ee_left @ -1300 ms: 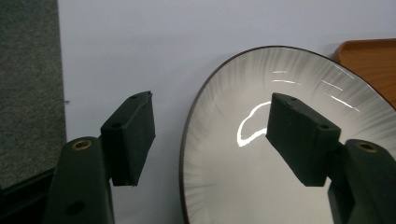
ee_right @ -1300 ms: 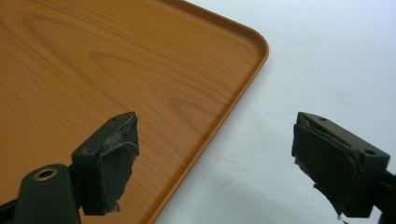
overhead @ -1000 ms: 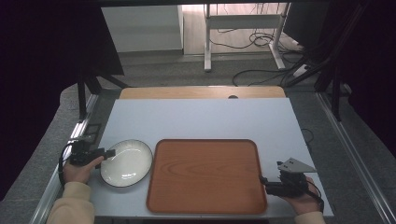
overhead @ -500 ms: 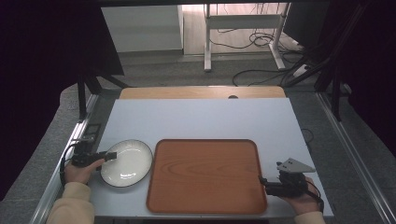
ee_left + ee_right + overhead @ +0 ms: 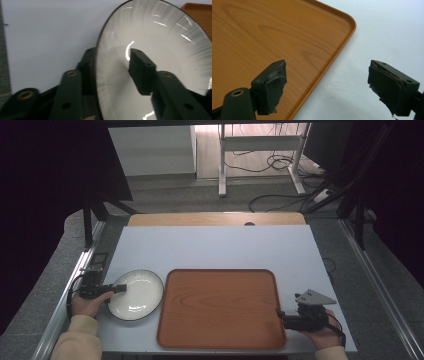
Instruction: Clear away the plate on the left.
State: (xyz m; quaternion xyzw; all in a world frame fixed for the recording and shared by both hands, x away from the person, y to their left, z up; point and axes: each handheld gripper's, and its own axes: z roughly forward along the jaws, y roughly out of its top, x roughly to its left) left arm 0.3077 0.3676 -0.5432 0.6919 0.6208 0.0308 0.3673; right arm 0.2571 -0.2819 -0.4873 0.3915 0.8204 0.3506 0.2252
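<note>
— Pale grey-blue tabletop (image 5: 215, 247), dark room behind it, cables on the floor past the far edge. What are the two grippers doing?

— Start with the left gripper (image 5: 112, 75). Its black jaws straddle the near-left rim of the round white ceramic plate with a thin dark edge (image 5: 160, 50): one jaw under the rim on the table side, the other over the plate's inner face. They look closed down on the rim, with only the plate's thickness between them.

— And from above?

— From above, the left gripper (image 5: 119, 288) lies on the left edge of the plate (image 5: 137, 295), the person's left hand (image 5: 90, 304) behind it, a cream sleeve (image 5: 75, 340) at the bottom.

— Where is the plate?

— On the tabletop, just beside the left edge of the rectangular orange-brown wooden tray (image 5: 220, 307); I cannot tell whether they touch.

— The right gripper?

— The right gripper (image 5: 327, 85) has its jaws wide apart, gripping nothing. One worn pad hangs over the tray's (image 5: 274, 32) rounded corner, the other over bare tabletop. From above it sits by the tray's near-right edge (image 5: 282, 316), in the right hand (image 5: 320, 335).
</note>
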